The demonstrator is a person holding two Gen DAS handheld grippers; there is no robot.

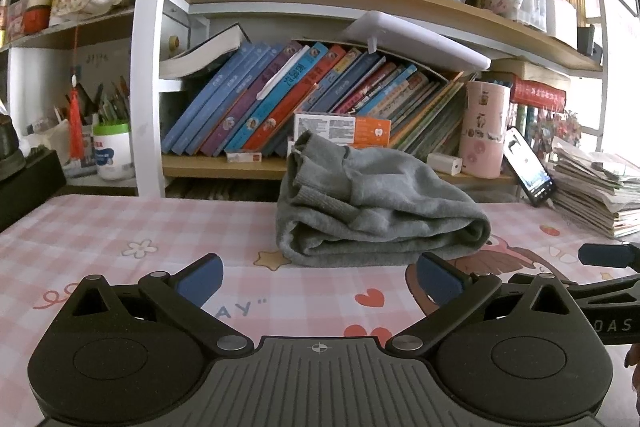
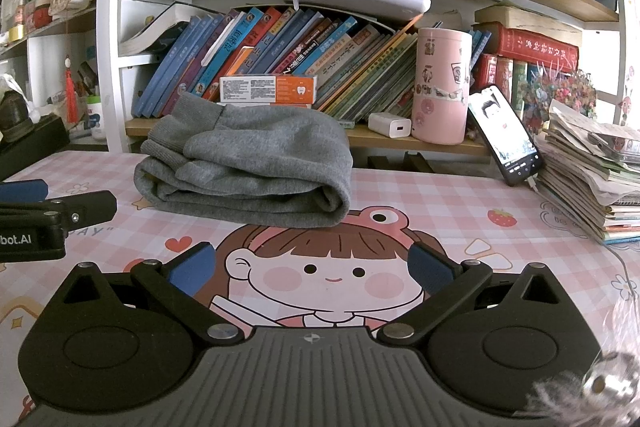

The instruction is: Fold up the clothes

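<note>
A grey garment [image 1: 372, 211] lies folded in a thick bundle on the pink checked table mat [image 1: 120, 235], with ribbed cuffs on its left end. It also shows in the right wrist view [image 2: 248, 167]. My left gripper [image 1: 318, 277] is open and empty, a short way in front of the bundle. My right gripper [image 2: 312, 267] is open and empty, over the cartoon girl print, also in front of the bundle. The right gripper shows at the right edge of the left wrist view [image 1: 608, 255]; the left gripper shows at the left edge of the right wrist view [image 2: 24, 191].
A bookshelf [image 1: 280, 167] full of leaning books stands right behind the table. A pink canister [image 2: 440, 87], a white charger [image 2: 390, 125], a propped phone [image 2: 504, 135] and a stack of booklets [image 2: 588, 179] sit at the back right. A black box [image 1: 28, 183] is at the left.
</note>
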